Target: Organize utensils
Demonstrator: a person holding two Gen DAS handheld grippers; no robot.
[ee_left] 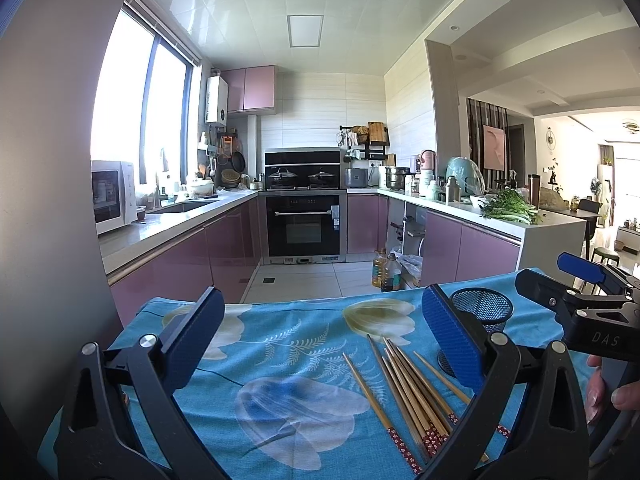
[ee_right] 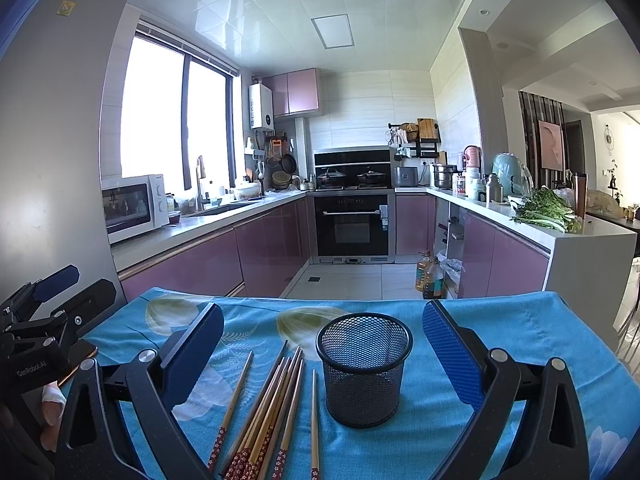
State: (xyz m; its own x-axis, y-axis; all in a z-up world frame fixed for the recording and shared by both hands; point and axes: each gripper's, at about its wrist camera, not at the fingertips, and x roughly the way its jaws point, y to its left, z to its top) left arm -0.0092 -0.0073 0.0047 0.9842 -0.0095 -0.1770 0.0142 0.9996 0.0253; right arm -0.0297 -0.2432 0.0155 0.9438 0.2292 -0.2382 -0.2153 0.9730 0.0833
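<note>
Chopsticks (ee_right: 264, 412) lie loose just left of the mesh cup (ee_right: 364, 368), which stands upright. Left gripper (ee_left: 320, 336) and right gripper (ee_right: 324, 344) both gape wide, holding nothing.

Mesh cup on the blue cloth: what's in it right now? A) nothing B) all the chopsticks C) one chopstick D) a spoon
A: the mesh cup stands upright and empty, and the chopsticks all lie loose on the cloth to its left.
</note>
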